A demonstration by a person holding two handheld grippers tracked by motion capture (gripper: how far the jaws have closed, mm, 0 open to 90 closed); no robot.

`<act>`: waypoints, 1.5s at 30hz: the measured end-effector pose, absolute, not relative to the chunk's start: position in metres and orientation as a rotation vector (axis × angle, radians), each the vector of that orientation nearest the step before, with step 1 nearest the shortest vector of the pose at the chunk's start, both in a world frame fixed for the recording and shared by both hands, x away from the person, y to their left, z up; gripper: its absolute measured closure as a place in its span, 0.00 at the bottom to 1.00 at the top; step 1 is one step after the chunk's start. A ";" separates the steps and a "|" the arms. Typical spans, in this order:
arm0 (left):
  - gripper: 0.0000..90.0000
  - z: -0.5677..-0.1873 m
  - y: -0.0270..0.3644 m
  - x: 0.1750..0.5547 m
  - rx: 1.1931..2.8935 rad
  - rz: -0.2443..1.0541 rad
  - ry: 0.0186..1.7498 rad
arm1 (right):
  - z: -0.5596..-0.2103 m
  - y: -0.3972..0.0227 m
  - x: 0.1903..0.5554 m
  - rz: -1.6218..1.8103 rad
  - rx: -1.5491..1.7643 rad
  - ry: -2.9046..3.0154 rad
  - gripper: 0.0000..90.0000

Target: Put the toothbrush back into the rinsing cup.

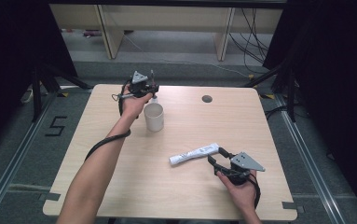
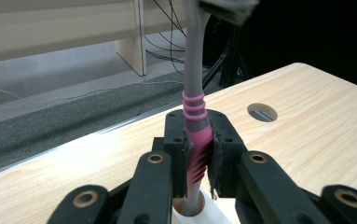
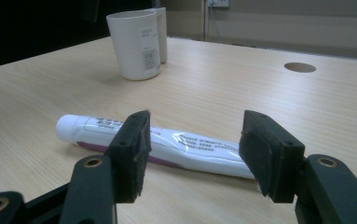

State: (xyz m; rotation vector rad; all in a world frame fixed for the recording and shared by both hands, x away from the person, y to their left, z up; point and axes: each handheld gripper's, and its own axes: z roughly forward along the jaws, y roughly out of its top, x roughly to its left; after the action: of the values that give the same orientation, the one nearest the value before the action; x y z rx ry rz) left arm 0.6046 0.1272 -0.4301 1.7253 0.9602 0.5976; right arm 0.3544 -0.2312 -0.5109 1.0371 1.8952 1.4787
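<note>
My left gripper (image 1: 142, 88) at the table's far side is shut on a toothbrush (image 2: 195, 135) with a grey handle and a pink ribbed grip. It holds the brush upright, head up, and the handle's lower end dips into a white cup (image 2: 203, 215). That cup (image 1: 154, 116) stands just in front of the left hand. A white toothpaste tube (image 1: 194, 154) lies flat at the near right. My right gripper (image 1: 216, 157) rests beside the tube's flat end, open, and the tube (image 3: 185, 147) lies crosswise just beyond its pads (image 3: 134, 149).
A round cable hole (image 1: 207, 99) sits in the light wooden table (image 1: 97, 168) at the far right of centre. Something white stands right behind the cup (image 3: 136, 44). Beyond the far edge are the floor, desk legs and loose cables.
</note>
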 end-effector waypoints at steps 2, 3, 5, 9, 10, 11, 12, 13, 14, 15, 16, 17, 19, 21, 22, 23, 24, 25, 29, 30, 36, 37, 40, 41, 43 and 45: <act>0.88 -0.431 0.127 0.605 1.730 0.591 0.965 | -0.511 -0.231 0.355 1.495 1.037 1.893 0.48; 0.88 -0.431 0.127 0.605 1.730 0.589 0.968 | -0.511 -0.231 0.355 1.499 1.040 1.895 0.48; 0.88 -0.431 0.127 0.605 1.733 0.587 0.970 | -0.512 -0.231 0.355 1.499 1.041 1.895 0.48; 0.88 -0.432 0.127 0.605 1.749 0.576 0.976 | -0.511 -0.231 0.355 1.487 1.030 1.901 0.48; 0.88 -0.433 0.127 0.605 1.751 0.574 0.978 | -0.511 -0.231 0.354 1.503 1.043 1.912 0.48; 0.88 -0.433 0.127 0.605 1.754 0.572 0.978 | -0.511 -0.231 0.354 1.498 1.037 1.910 0.48; 0.88 -0.434 0.127 0.606 1.757 0.569 0.979 | -0.511 -0.231 0.354 1.498 1.037 1.911 0.48; 0.88 -0.435 0.127 0.606 1.760 0.568 0.979 | -0.511 -0.231 0.354 1.498 1.036 1.910 0.48; 0.88 -0.435 0.127 0.606 1.764 0.563 0.981 | -0.510 -0.231 0.354 1.474 1.041 1.906 0.48; 0.88 -0.436 0.127 0.606 1.762 0.561 0.983 | -0.511 -0.231 0.354 1.477 1.039 1.896 0.48; 0.88 -0.437 0.126 0.606 1.770 0.561 0.982 | -0.511 -0.231 0.354 1.478 1.038 1.898 0.48; 0.88 -0.437 0.126 0.607 1.772 0.561 0.982 | -0.511 -0.231 0.354 1.492 1.038 1.898 0.48; 0.88 -0.438 0.126 0.607 1.775 0.559 0.985 | -0.511 -0.230 0.353 1.493 1.064 1.907 0.48; 0.88 -0.439 0.126 0.608 1.776 0.556 0.990 | -0.511 -0.230 0.353 1.491 1.068 1.904 0.48; 0.88 -0.440 0.126 0.608 1.773 0.554 0.989 | -0.511 -0.230 0.353 1.486 1.070 1.900 0.48; 0.88 -0.440 0.126 0.608 1.773 0.554 0.991 | -0.511 -0.230 0.353 1.483 1.063 1.902 0.48; 0.88 -0.441 0.126 0.608 1.772 0.552 0.994 | -0.511 -0.231 0.354 1.478 1.040 1.898 0.48; 0.88 -0.441 0.126 0.608 1.774 0.551 0.993 | -0.511 -0.230 0.352 1.486 1.072 1.901 0.48; 0.88 -0.441 0.126 0.608 1.777 0.547 0.994 | -0.510 -0.230 0.352 1.485 1.073 1.902 0.48; 0.88 -0.442 0.126 0.608 1.779 0.546 0.996 | -0.511 -0.230 0.353 1.491 1.067 1.904 0.48; 0.88 -0.444 0.127 0.609 1.794 0.545 1.005 | -0.511 -0.230 0.354 1.506 1.060 1.894 0.48; 0.88 -0.444 0.127 0.609 1.796 0.542 1.008 | -0.511 -0.230 0.354 1.504 1.060 1.895 0.48; 0.88 -0.445 0.127 0.609 1.809 0.544 1.003 | -0.511 -0.230 0.353 1.486 1.069 1.903 0.48; 0.88 -0.445 0.127 0.609 1.809 0.542 1.003 | -0.511 -0.230 0.353 1.492 1.068 1.907 0.48; 0.88 -0.446 0.127 0.610 1.812 0.545 1.000 | -0.511 -0.230 0.353 1.511 1.056 1.919 0.48; 0.88 -0.446 0.127 0.610 1.813 0.543 1.000 | -0.511 -0.230 0.353 1.493 1.068 1.908 0.48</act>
State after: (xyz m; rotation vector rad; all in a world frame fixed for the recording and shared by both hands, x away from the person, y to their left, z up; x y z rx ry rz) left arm 0.6097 0.1268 -0.4456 1.8132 1.0003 0.5430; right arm 0.3527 -0.2295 -0.5107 1.0682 1.9075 1.4930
